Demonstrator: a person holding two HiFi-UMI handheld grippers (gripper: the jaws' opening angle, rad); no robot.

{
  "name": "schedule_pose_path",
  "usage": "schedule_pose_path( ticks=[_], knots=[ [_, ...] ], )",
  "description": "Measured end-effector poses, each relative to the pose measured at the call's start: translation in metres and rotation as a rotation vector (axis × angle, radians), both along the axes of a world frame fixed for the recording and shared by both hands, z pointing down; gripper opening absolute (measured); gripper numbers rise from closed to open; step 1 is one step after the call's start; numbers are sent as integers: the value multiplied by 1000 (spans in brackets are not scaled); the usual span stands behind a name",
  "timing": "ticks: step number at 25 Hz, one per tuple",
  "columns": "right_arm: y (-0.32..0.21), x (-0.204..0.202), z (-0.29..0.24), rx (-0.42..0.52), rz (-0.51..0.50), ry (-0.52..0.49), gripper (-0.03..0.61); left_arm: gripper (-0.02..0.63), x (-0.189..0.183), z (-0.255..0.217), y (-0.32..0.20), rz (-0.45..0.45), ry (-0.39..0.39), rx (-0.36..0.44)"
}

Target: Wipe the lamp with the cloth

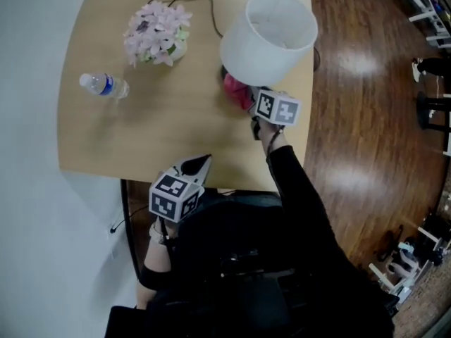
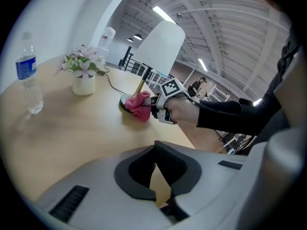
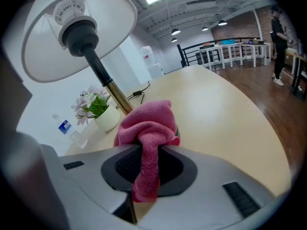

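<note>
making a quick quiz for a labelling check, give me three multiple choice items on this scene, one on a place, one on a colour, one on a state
1. In the head view, where does the water bottle lie relative to the flowers?
A) to their right
B) to their left and lower in the picture
C) on top of them

2. What colour is the cloth in the right gripper?
A) blue
B) white
C) pink

3. How do the jaws of the left gripper stand?
A) shut, with nothing between them
B) shut on the cloth
C) wide apart

Answers:
1 B: the head view shows the bottle lying left of the flowers.
2 C: the right gripper view shows a pink fold pinched between its jaws.
3 A: the left gripper view shows the pads meeting with nothing caught between them.
</note>
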State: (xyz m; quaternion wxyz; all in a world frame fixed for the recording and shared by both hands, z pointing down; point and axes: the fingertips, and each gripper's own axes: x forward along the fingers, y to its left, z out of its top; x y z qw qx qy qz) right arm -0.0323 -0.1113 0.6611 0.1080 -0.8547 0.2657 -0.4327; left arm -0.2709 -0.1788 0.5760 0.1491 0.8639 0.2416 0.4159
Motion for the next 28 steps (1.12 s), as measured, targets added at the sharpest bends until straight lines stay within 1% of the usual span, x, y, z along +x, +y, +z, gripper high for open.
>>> schedule_pose_path(
  ticks=[3, 6, 8, 10, 13, 16, 20, 22, 24, 26, 28],
  knots=[
    [-4, -18, -1, -8, 53, -17, 67, 2, -1, -4, -28, 46, 12, 1],
    [-21, -38, 2, 6, 81, -44, 67, 2, -4, -2, -55, 70, 1, -4],
    [-37, -49, 0, 35, 87, -53, 67, 2, -5, 0, -68, 80, -1, -7],
    [-56, -54, -8, 89, 102, -48, 67, 2, -5, 1, -77, 95, 1, -7],
    [-81, -46, -32, 201, 166, -4, 67, 2, -2, 1, -85, 119, 7, -5],
    [-91, -24, -64, 296, 263, 76, 68, 2, 0, -5, -87, 147, 20, -7],
    [-85, 6, -98, 367, 417, 199, 69, 2, -4, -5, -91, 190, 16, 3],
    [-81, 16, -106, 375, 461, 242, 69, 2, -5, -3, -96, 201, 9, 8],
    [-79, 23, -105, 353, 489, 266, 69, 2, -5, -1, -102, 211, 1, 18],
    [-75, 27, -94, 316, 516, 267, 69, 2, -6, 2, -109, 217, -10, 27],
    [-69, 28, -77, 281, 541, 246, 69, 2, -5, 4, -113, 219, -19, 34]
  ],
)
